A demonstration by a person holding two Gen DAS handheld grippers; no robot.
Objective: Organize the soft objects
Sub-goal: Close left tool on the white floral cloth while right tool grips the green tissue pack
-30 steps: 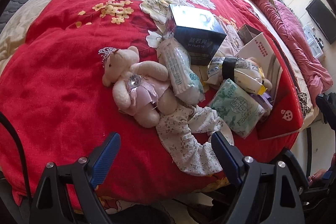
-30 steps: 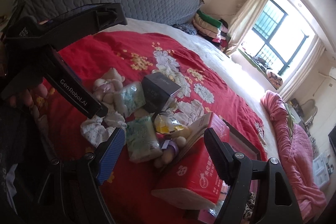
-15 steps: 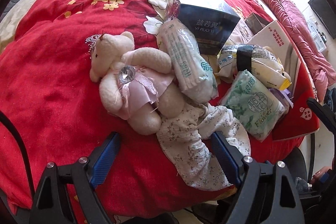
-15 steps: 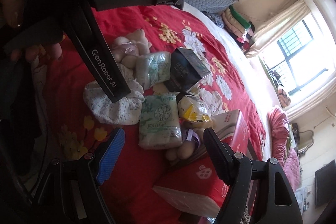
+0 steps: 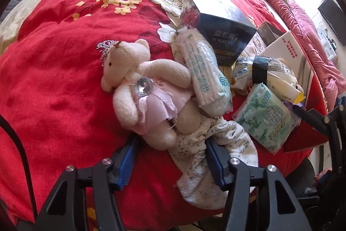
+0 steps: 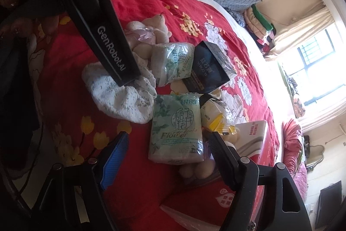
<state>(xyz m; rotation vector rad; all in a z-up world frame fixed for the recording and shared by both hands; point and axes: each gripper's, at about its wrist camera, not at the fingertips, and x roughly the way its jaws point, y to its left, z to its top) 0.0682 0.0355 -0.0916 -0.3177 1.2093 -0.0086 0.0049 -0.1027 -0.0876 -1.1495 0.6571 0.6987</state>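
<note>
A cream teddy bear [image 5: 140, 96] in a pink dress lies on the red bedspread [image 5: 54, 79], with a crumpled floral cloth [image 5: 216, 151] at its feet. My left gripper [image 5: 170, 155] is low over them. Its jaws are closing, with the bear's foot and a fold of the cloth between the blue pads; the left pad is still clear of the foot. In the right wrist view, one of the left gripper's black fingers [image 6: 112, 51] reaches down onto the floral cloth [image 6: 123, 99]. My right gripper [image 6: 168, 157] stands open around the near end of a green tissue pack [image 6: 176, 129].
A long tissue pack [image 5: 203, 73] leans on the bear. Behind it are a black box [image 5: 222, 31], a yellow-and-white packet [image 5: 279, 79] and a white-and-red carton [image 5: 289, 51]. A red plastic pack [image 6: 194, 205] lies under the right gripper. The bed edge is close below.
The left gripper has sunk toward the bear and cloth, and its jaws have narrowed around them. The right gripper has dropped, rolled and come closer to the green tissue pack.
</note>
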